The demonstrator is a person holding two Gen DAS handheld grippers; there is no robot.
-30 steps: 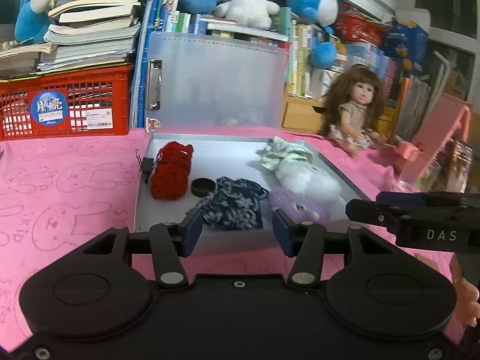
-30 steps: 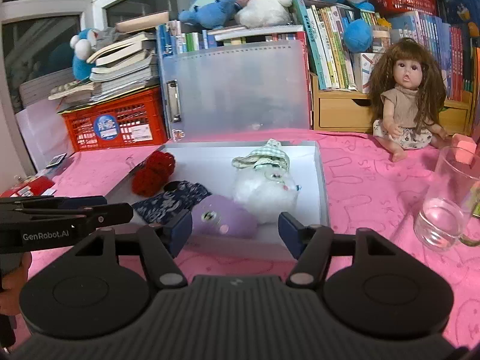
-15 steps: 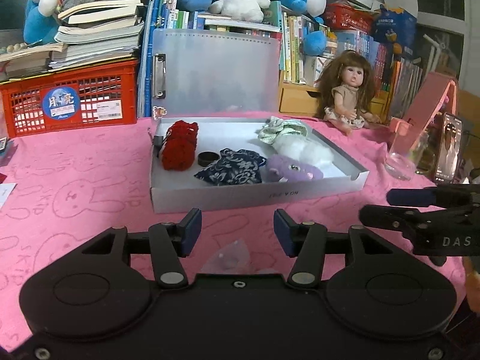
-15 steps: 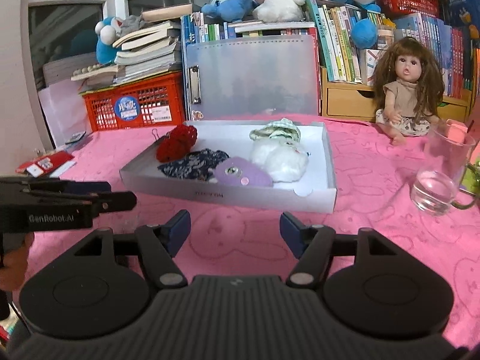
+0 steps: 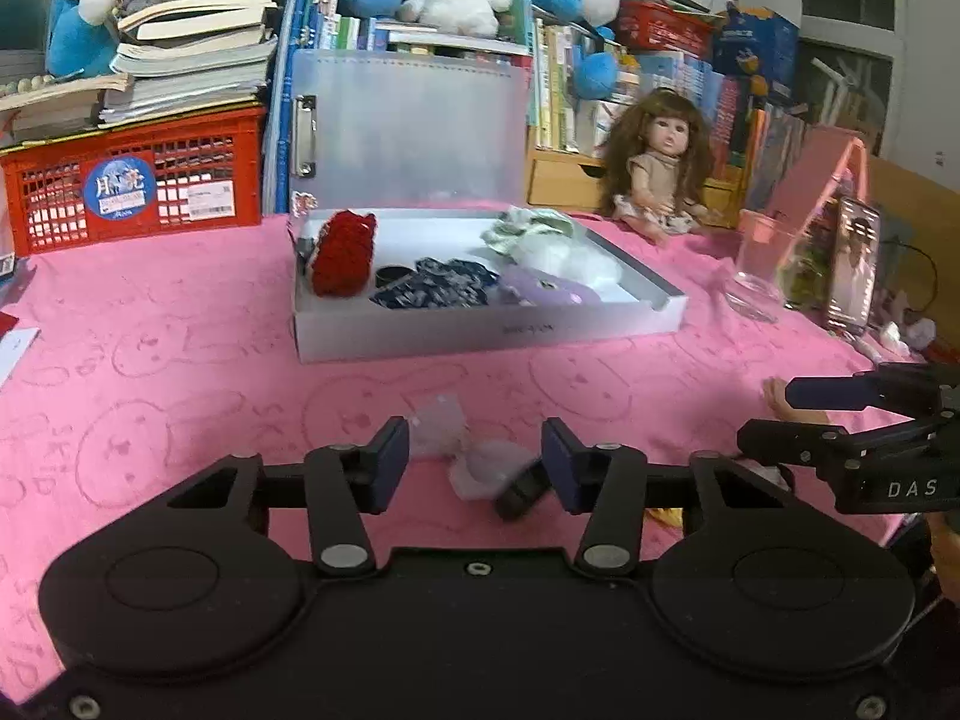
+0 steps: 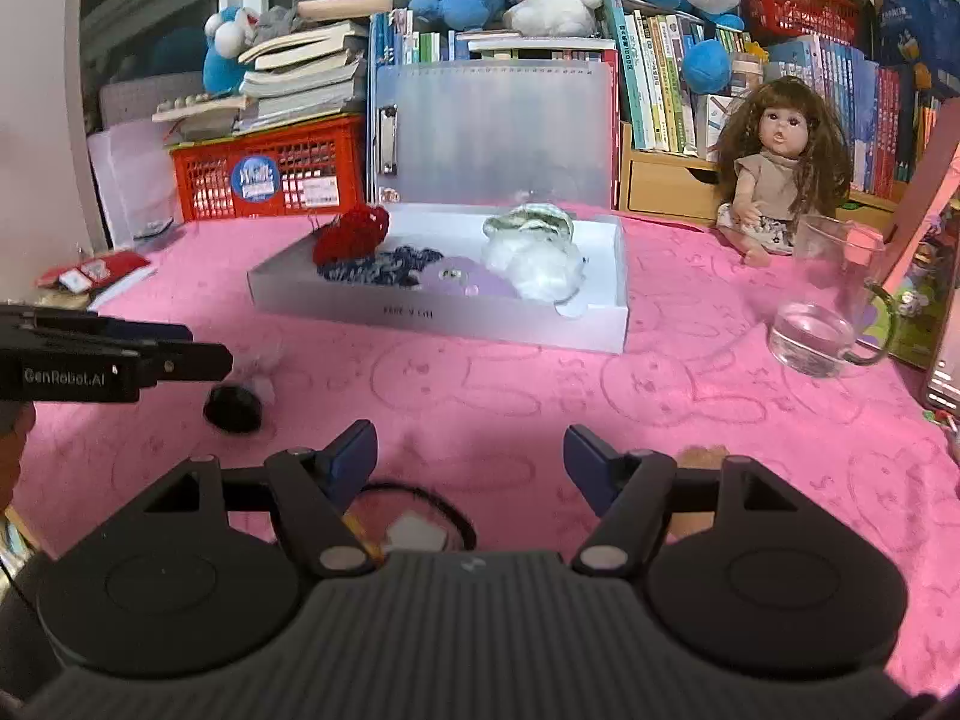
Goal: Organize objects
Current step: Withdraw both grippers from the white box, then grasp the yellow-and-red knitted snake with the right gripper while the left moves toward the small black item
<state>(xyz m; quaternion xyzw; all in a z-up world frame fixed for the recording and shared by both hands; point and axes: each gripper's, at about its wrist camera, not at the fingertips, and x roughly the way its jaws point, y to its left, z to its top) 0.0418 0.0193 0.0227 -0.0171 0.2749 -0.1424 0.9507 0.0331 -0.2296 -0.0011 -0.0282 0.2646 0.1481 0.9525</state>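
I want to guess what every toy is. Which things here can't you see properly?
- Small dark thing, left wrist view: blurred, part behind the left gripper.
- Black loop, right wrist view: part hidden by the right gripper.
- Print on the white box: too small to read.

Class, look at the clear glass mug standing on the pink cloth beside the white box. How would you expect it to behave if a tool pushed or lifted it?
The glass mug is probably rigid and breakable, being clear glass. Its smooth wall may slip between pads; the handle offers a surer hold. Standing upright and tall on the soft pink cloth, it might tip if pushed near the rim.
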